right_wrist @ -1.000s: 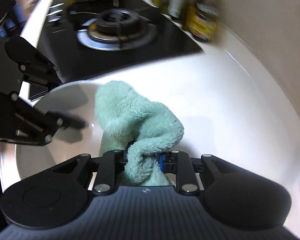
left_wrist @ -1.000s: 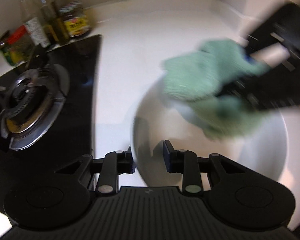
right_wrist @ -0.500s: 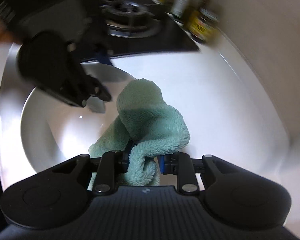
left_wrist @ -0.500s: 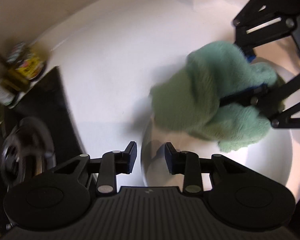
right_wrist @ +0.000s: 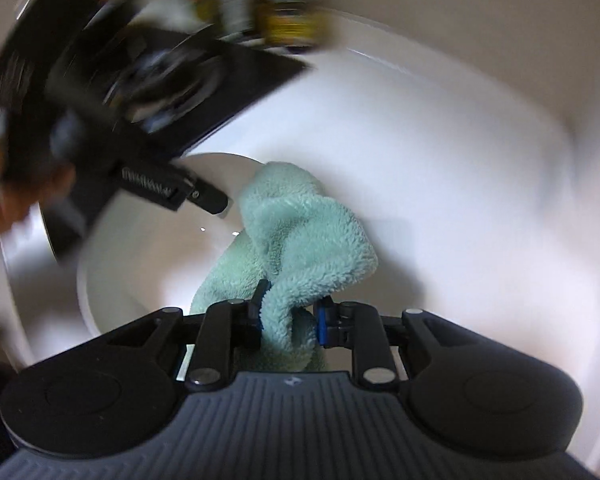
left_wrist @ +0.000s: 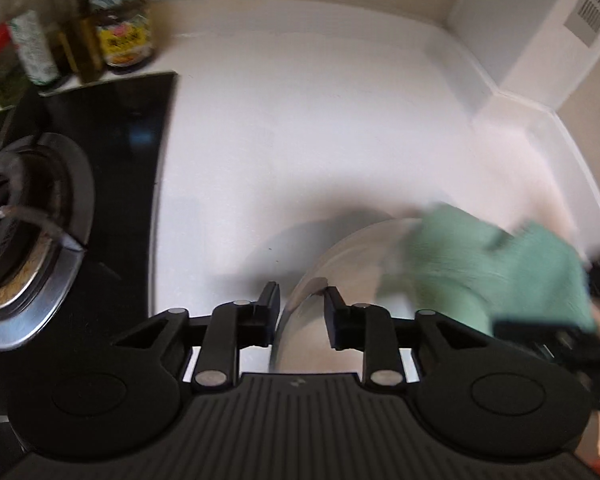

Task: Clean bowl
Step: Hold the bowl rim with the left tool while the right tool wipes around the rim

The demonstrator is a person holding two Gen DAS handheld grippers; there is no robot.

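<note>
A white bowl (left_wrist: 340, 276) stands on the white counter, blurred by motion. Its near rim runs between the fingers of my left gripper (left_wrist: 300, 300), with a gap on each side; those jaws are opening. A fluffy green cloth (left_wrist: 500, 268) lies over the bowl's right side. In the right wrist view the cloth (right_wrist: 300, 232) is bunched between the pads of my right gripper (right_wrist: 288, 304), which is closing on it and holds it over the bowl (right_wrist: 148, 248). The left gripper's fingers (right_wrist: 204, 198) reach over the bowl's far-left rim.
A black glass hob (left_wrist: 120, 140) with a steel burner (left_wrist: 16, 220) lies left of the bowl. Bottles and jars (left_wrist: 80, 36) stand behind it by the wall. A boxed wall corner with vents (left_wrist: 540, 20) rises at the back right. A hand (right_wrist: 4, 200) shows at the left.
The left gripper's jaws narrowed at the bowl rim, then widened again. Its view swung back toward the hob. The right gripper rolled and carried the cloth to the bowl's right side.
</note>
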